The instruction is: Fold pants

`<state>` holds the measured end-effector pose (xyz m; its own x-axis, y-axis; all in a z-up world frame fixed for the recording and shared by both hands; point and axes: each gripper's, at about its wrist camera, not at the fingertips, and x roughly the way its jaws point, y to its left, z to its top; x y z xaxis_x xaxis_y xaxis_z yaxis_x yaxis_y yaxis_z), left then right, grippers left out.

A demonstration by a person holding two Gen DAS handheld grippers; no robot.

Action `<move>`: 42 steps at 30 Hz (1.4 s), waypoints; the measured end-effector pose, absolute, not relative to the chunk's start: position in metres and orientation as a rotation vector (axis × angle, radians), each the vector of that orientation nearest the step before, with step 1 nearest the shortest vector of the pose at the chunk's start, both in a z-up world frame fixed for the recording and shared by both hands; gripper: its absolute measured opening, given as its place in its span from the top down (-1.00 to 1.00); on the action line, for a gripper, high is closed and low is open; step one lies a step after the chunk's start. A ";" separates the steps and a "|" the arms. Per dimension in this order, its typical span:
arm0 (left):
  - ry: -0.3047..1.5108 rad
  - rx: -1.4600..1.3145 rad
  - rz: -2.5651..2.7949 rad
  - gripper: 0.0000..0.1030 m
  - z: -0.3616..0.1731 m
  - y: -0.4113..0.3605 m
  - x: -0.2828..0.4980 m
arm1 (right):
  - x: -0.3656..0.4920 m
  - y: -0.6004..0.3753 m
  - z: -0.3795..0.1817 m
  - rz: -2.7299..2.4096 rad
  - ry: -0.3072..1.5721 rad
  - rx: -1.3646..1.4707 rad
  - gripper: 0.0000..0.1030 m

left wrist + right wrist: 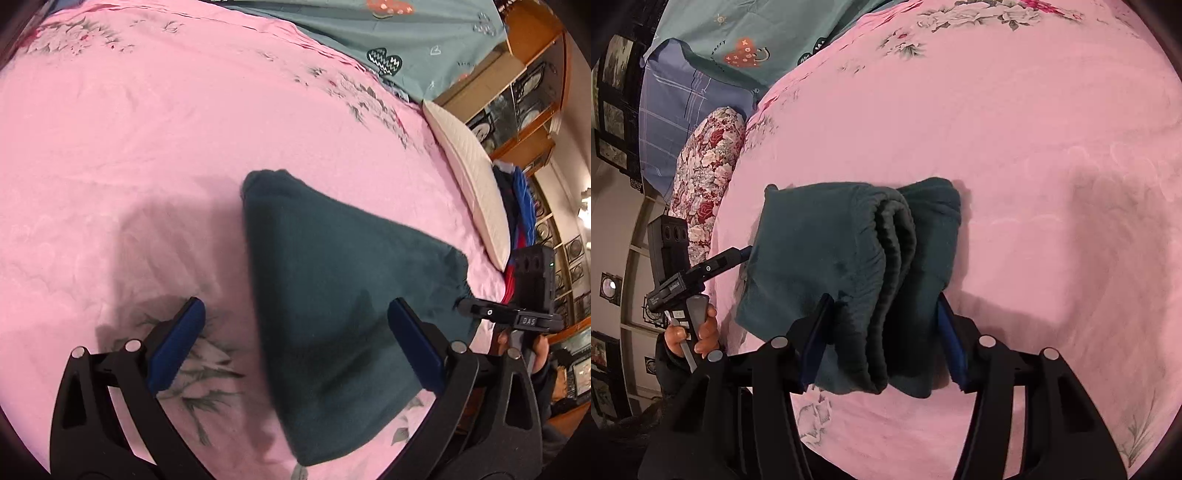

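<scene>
The dark teal pants (332, 288) lie folded into a thick bundle on the pink floral bedsheet (147, 147). In the right wrist view the pants (849, 266) show stacked layers with the ribbed waistband on top. My right gripper (882, 328) has its blue pads on both sides of the bundle's near end and is shut on it. My left gripper (295, 317) is open and empty, just above the sheet, with its right pad over the pants' edge. The left gripper also shows in the right wrist view (738, 254) at the bundle's left side.
A white quilted pillow (472, 184) lies at the bed's right edge. A teal blanket (388, 40) covers the far side. A floral pillow (705, 184) and a blue plaid pillow (683, 110) sit at the bed's left. Wooden shelves (532, 92) stand beyond.
</scene>
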<state>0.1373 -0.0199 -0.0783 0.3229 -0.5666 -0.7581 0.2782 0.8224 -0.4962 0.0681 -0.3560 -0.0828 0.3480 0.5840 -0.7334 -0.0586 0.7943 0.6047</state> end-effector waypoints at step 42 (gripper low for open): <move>0.993 -0.298 -0.648 0.65 0.025 -0.022 0.182 | 0.124 -0.323 0.036 0.588 0.894 0.420 0.55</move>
